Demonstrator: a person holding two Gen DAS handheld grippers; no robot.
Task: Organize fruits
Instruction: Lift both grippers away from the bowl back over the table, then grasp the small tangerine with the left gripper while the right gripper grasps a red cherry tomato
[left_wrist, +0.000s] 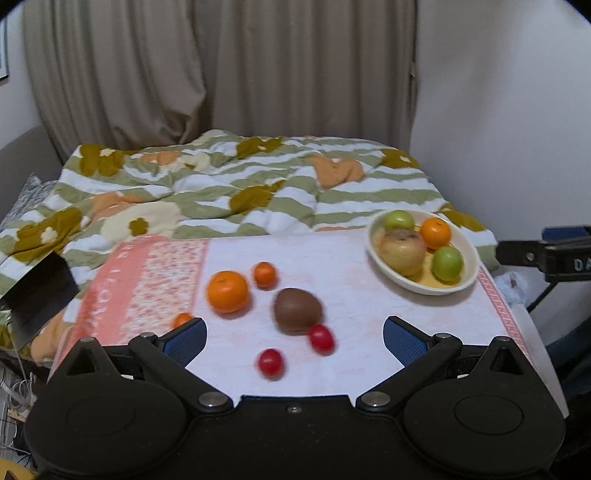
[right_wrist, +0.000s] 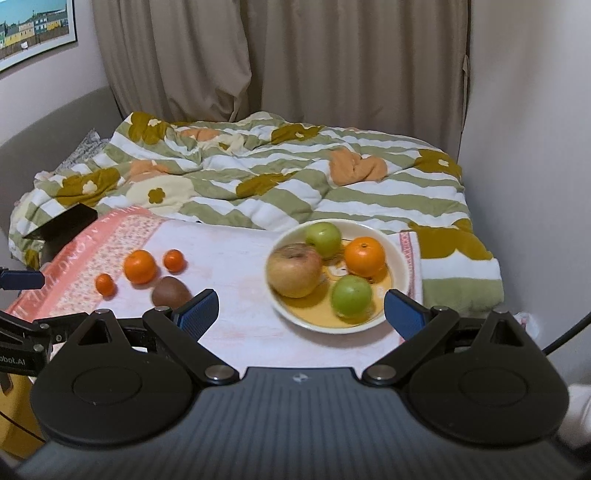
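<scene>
Nearest us, our left gripper (left_wrist: 294, 334) is spread wide and empty above two cherry tomatoes (left_wrist: 270, 363), soft and easily crushed. Beyond them a kiwi (left_wrist: 297, 310) and oranges (left_wrist: 226, 290) lie loose on the cloth (left_wrist: 351, 295); we'd grip each across its middle. Our right gripper (right_wrist: 301, 314) is also spread, facing the bowl (right_wrist: 400, 266). Its view hides the tomatoes.

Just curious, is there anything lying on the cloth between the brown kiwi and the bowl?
No. In the left wrist view the pale cloth between the kiwi and the bowl is bare; the right wrist view shows the same.
</scene>
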